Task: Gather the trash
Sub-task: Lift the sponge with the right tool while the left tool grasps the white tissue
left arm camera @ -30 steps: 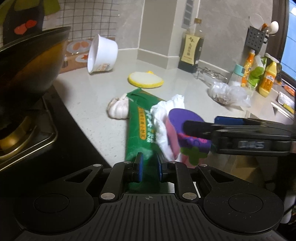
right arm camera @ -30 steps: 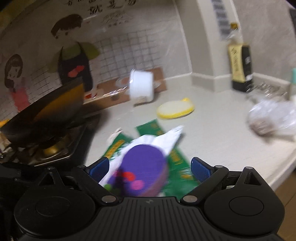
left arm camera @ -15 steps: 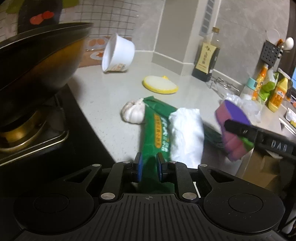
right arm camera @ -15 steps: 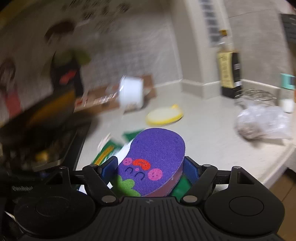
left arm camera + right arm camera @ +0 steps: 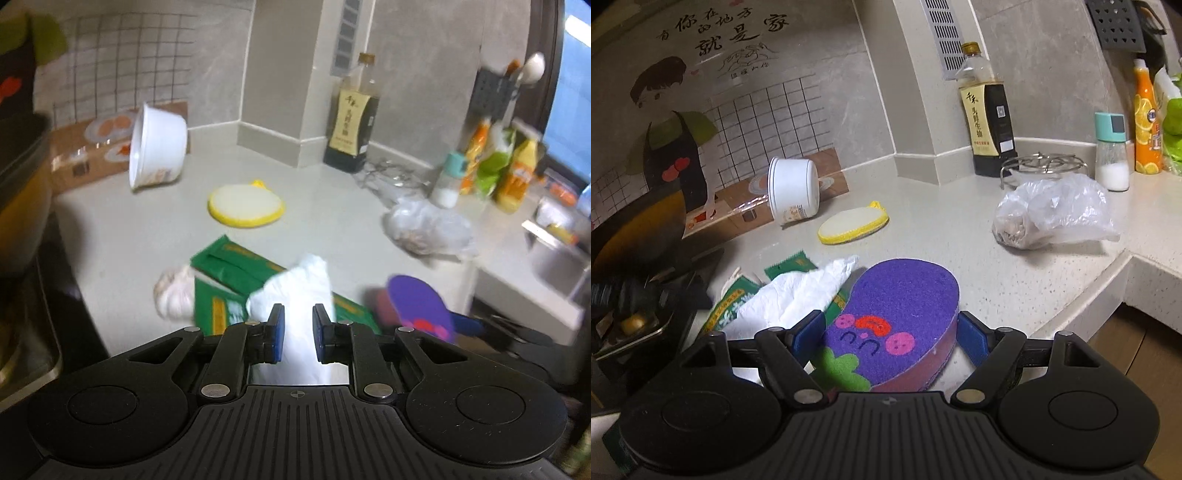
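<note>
Your right gripper [image 5: 891, 338] is gripping the purple sponge [image 5: 897, 317] across its width, both blue pads pressing on its sides, jaws standing fairly wide. The sponge is tilting up, its printed face toward the camera, just above the front edge of the counter [image 5: 1015, 273].

Your left gripper [image 5: 297, 334] is standing nearly closed, with only a narrow gap between the pads. The crumpled white tissue [image 5: 295, 291] is showing in that gap, but you cannot tell from the blur whether the pads are pinching it or hanging over it. The tissue is lying on the green wrapper [image 5: 225, 273] near the counter's front edge, beside the stove.

The left wrist view is showing you a garlic bulb [image 5: 173, 291] touching the wrapper's left side, and the sink [image 5: 554, 258] at the counter's far right end; it is also catching the sponge in your right gripper at the lower right. The right wrist view is giving you the wall picture, the wok [image 5: 639, 229], and, sharply, the clear plastic bag [image 5: 1052, 210] toward the right edge.
</note>
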